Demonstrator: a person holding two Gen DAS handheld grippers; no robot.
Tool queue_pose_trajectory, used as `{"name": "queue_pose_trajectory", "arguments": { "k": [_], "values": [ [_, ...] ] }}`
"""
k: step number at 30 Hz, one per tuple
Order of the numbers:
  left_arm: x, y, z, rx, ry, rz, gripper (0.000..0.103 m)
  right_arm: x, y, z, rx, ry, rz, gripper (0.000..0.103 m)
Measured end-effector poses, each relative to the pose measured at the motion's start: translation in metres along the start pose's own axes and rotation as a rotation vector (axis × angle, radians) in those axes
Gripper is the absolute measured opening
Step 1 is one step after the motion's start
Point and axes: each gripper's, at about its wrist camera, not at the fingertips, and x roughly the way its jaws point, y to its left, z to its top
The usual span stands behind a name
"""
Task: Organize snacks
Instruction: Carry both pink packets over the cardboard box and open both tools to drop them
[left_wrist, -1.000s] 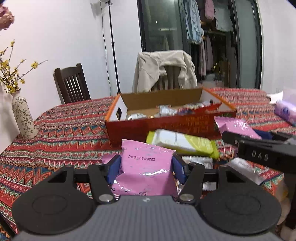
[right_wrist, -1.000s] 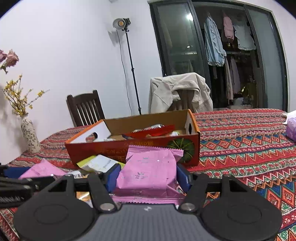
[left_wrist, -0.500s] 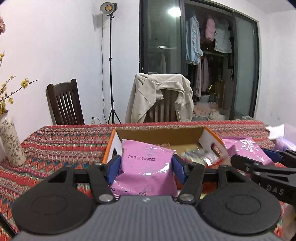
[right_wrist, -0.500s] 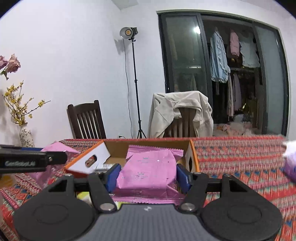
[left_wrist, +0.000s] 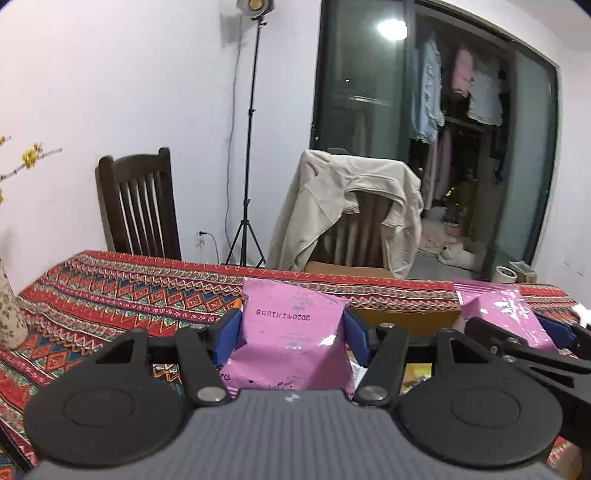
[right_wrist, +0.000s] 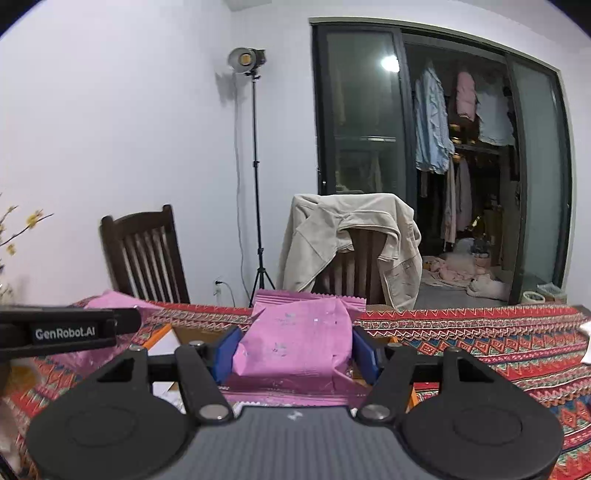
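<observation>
Pink snack packet (left_wrist: 291, 339) clamped betw. blue fingers (left_wrist: 227, 338) of left gripper (left_wrist: 291, 338), upright, printed date code upside down near its top edge, held above the surface w/ cardboard box (left_wrist: 402, 315) just beyond and below fingers. Box rim visible as brown strip past the packet; contents mostly hidden by gripper body.

Second pink packet (right_wrist: 295, 341) squeezed betw. blue fingers (right_wrist: 364, 354) of right gripper (right_wrist: 295, 350), crinkled, serrated seal edge on top, also lifted off the surface. Box flap w/ orange edge (right_wrist: 162, 334) just left of and below those fingers.

In left wrist view, right gripper seen off to the right of fingers, its packet sticking up from it. In right wrist view, left gripper shows as black bar labelled "GenRobot.AI" at far left, pink packet edge above it.

Beyond fingers: surface covered w/ red zigzag-pattern cloth (left_wrist: 129, 291). Past its far edge, dark wooden chair (left_wrist: 138, 210) to the left, another chair draped w/ beige jacket (left_wrist: 347, 206) straight ahead, light stand (left_wrist: 249, 147) betw. them against white wall. Glass doors w/ hanging clothes (right_wrist: 432, 122) to the right. Speckled vase (left_wrist: 9, 314) at far left edge, yellow-flower twigs above.
</observation>
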Motion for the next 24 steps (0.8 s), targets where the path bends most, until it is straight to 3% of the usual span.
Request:
{"name": "queue_pose_trajectory", "arguments": {
  "k": [8, 13, 15, 16, 17, 18, 24],
  "values": [
    [0.032, 0.009, -0.02, -0.011, 0.026, 0.017, 0.061, 0.024, -0.011, -0.023, 0.005, -0.026, -0.001, 0.064],
    [0.035, 0.011, -0.026, -0.013, 0.025, -0.012, 0.066, 0.037, -0.02, -0.028, 0.011, 0.024, 0.025, 0.065],
    [0.032, 0.011, -0.027, -0.016, 0.002, -0.014, 0.095, 0.037, -0.022, -0.031, 0.019, 0.035, 0.03, 0.071],
    [0.03, 0.01, -0.027, -0.009, -0.015, -0.007, 0.1, 0.037, -0.023, -0.032, 0.028, 0.035, 0.031, 0.086],
    [0.027, 0.009, -0.028, -0.001, -0.035, 0.005, 0.103, 0.037, -0.025, -0.032, 0.034, 0.034, 0.035, 0.1],
    [0.024, 0.008, -0.028, 0.002, -0.051, 0.011, 0.103, 0.036, -0.026, -0.032, 0.041, 0.031, 0.037, 0.103],
    [0.021, 0.006, -0.028, -0.003, -0.051, -0.001, 0.103, 0.036, -0.028, -0.032, 0.052, 0.033, 0.025, 0.103]
  ]
}}
